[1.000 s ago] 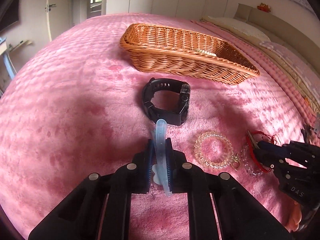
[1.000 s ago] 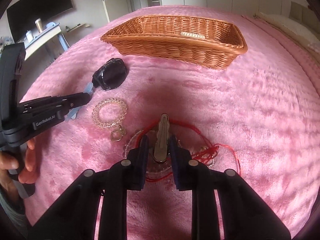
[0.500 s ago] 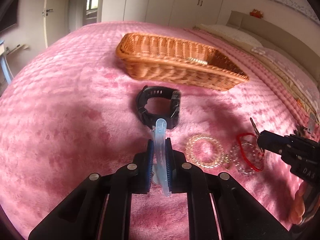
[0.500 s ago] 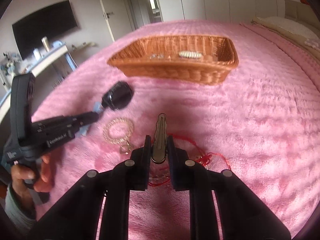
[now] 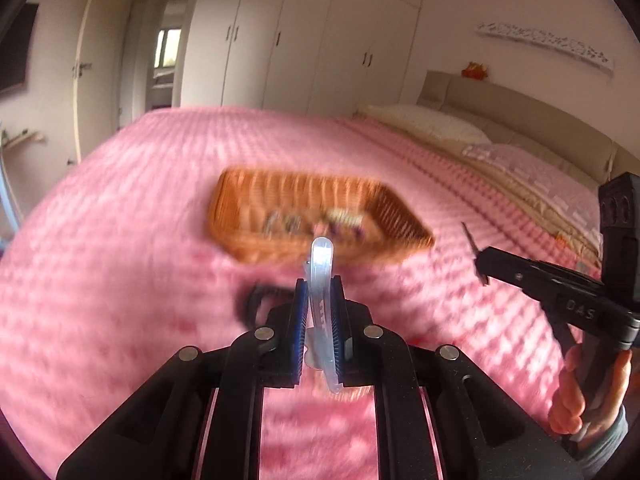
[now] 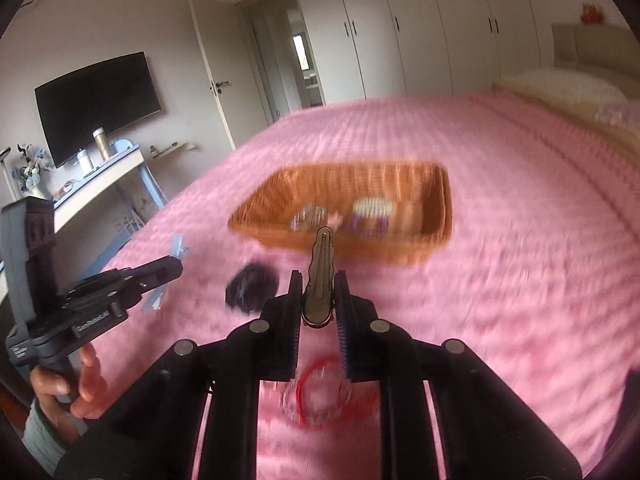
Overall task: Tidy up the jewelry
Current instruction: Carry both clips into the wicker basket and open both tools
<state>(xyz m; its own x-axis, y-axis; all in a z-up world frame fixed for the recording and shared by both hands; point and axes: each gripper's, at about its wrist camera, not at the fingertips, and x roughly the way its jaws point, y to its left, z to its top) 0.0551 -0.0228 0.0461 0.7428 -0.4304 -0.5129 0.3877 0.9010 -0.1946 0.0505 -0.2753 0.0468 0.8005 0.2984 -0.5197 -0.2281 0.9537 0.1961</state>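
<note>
My left gripper (image 5: 320, 284) is shut on a pale blue translucent hair clip (image 5: 321, 268) and holds it above the pink bed. My right gripper (image 6: 318, 280) is shut on a metallic hair clip (image 6: 320, 272), also lifted. A wicker basket (image 5: 256, 240) lies ahead of both and holds several blurred pieces; it also shows in the right wrist view (image 6: 440, 216). A black watch (image 6: 252, 286) lies in front of the basket, partly hidden behind my left gripper in the left wrist view (image 5: 250, 300). A red string bracelet (image 6: 320, 396) lies under my right gripper.
The pink fleece blanket (image 5: 120, 240) covers the bed. Pillows and headboard (image 5: 500, 120) are at the far right. A desk with a TV (image 6: 96, 100) stands to the left of the bed. Each gripper shows in the other's view, left (image 6: 120, 288) and right (image 5: 560, 288).
Both grippers have risen from the bed and tilted up toward the basket, each still holding its clip. The bracelets dropped low or out of view. The current frames are motion-blurred.
</note>
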